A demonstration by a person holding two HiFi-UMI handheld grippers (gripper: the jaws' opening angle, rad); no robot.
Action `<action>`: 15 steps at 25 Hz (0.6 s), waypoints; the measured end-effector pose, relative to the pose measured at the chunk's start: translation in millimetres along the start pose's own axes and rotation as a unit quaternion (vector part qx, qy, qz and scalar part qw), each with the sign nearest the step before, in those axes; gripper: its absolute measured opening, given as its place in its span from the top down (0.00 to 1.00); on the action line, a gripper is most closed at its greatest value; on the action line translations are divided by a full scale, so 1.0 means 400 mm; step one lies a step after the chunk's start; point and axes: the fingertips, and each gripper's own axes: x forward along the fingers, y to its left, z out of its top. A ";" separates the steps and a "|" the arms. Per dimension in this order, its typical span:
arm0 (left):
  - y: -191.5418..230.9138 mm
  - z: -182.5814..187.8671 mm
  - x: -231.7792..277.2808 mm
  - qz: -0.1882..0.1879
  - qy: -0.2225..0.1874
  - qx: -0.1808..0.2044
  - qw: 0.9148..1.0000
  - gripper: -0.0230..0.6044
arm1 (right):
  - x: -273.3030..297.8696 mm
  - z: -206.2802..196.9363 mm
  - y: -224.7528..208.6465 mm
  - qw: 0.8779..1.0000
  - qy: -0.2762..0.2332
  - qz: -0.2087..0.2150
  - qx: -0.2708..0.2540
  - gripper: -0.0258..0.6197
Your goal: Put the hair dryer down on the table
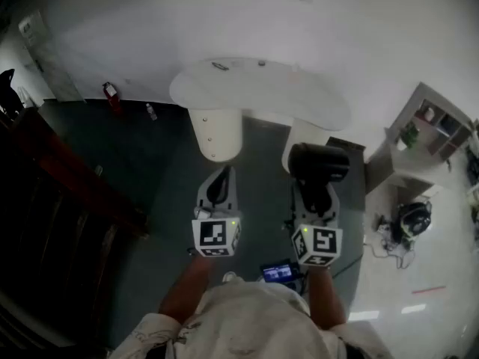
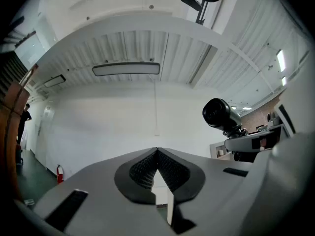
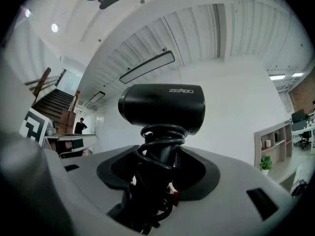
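A black hair dryer [image 1: 318, 163] stands upright in my right gripper [image 1: 314, 197], its cord wound round the handle. In the right gripper view the jaws are shut on that handle, with the barrel [image 3: 162, 107] above them. My left gripper [image 1: 218, 187] is held beside it, shut with nothing between its jaws [image 2: 157, 154]. The hair dryer [image 2: 221, 114] also shows at the right of the left gripper view. A white curved table [image 1: 254, 88] on two round legs lies ahead of both grippers, beyond them and lower.
A white shelf unit [image 1: 434, 126] stands at the right, with cables and a dark object [image 1: 410, 219] on the floor beside it. Dark wooden stairs [image 1: 60, 178] run along the left. A red fire extinguisher [image 1: 111, 92] stands by the far wall.
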 end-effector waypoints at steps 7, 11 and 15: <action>-0.049 -0.008 0.011 -0.003 0.003 0.002 1.000 0.97 | -0.010 -0.014 -0.038 1.000 0.003 0.002 0.006 0.60; -0.088 -0.016 0.027 -0.002 0.004 0.005 1.000 0.97 | -0.012 -0.024 -0.076 1.000 0.004 0.004 0.010 0.60; -0.127 -0.022 0.052 -0.001 0.008 0.004 1.000 0.97 | -0.006 -0.032 -0.112 1.000 0.006 0.012 0.012 0.60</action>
